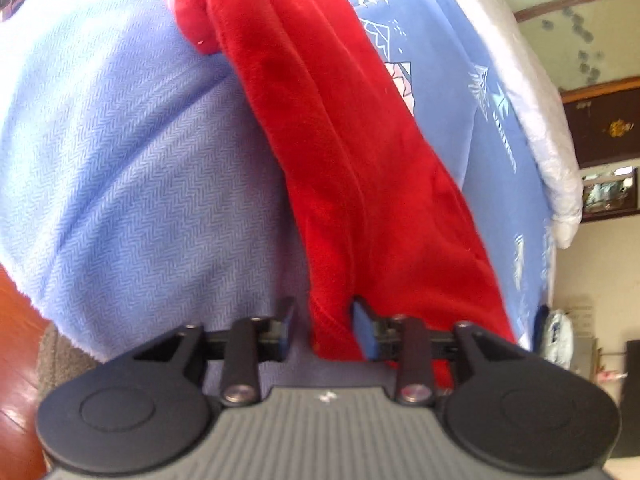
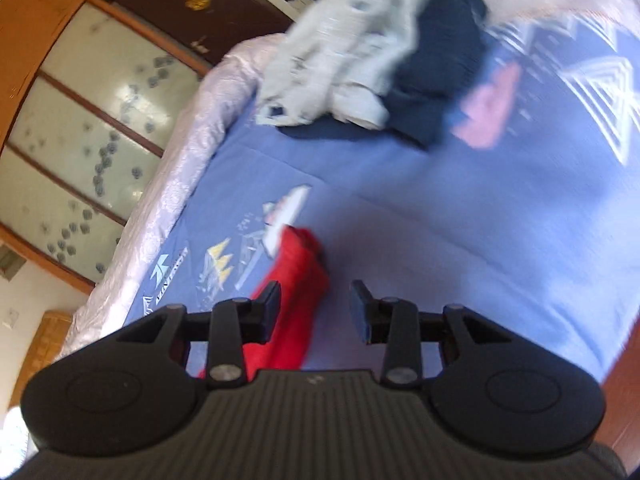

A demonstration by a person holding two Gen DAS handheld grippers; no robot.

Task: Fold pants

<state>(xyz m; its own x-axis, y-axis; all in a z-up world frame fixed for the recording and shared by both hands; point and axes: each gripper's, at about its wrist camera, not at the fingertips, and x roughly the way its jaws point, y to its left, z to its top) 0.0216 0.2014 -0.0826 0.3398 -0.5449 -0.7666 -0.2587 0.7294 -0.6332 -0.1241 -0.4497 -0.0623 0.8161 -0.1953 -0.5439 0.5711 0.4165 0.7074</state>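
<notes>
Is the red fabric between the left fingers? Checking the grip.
Yes, the red pants run down between the two left fingers.

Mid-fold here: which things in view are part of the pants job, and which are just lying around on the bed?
Job:
red pants
left gripper
right gripper

Lying about:
grey garment
dark navy garment
light blue herringbone cloth
blue printed bedsheet, the work surface
</notes>
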